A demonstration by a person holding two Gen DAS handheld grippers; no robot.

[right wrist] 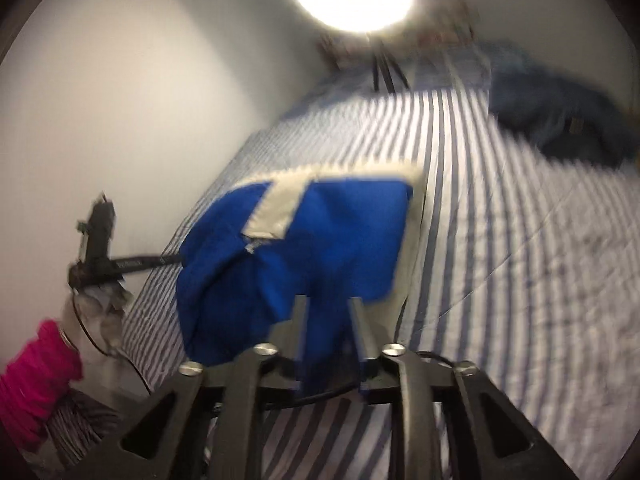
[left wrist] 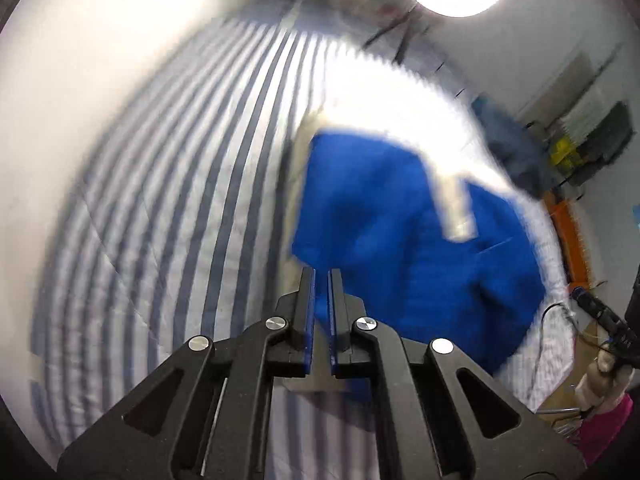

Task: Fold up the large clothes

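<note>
A blue garment [left wrist: 400, 220] with a cream strip and cream lining hangs bunched above the striped bed sheet [left wrist: 180, 200]. My left gripper [left wrist: 322, 274] is shut on its lower left edge, and cloth trails beneath the fingers. In the right wrist view the same garment [right wrist: 320, 240] is lifted, and a fold of blue cloth fills the gap between the fingers of my right gripper [right wrist: 328, 300], which is shut on it. The left gripper [right wrist: 176, 259] meets the garment's left edge there. Both views are blurred.
The blue-and-white striped sheet [right wrist: 500, 240] covers the bed, with a white wall along one side. A dark blue heap of clothes [right wrist: 560, 112] lies at the far end. A ring light [right wrist: 348, 16] glares above. A pink-sleeved arm [right wrist: 36, 364] is at the lower left.
</note>
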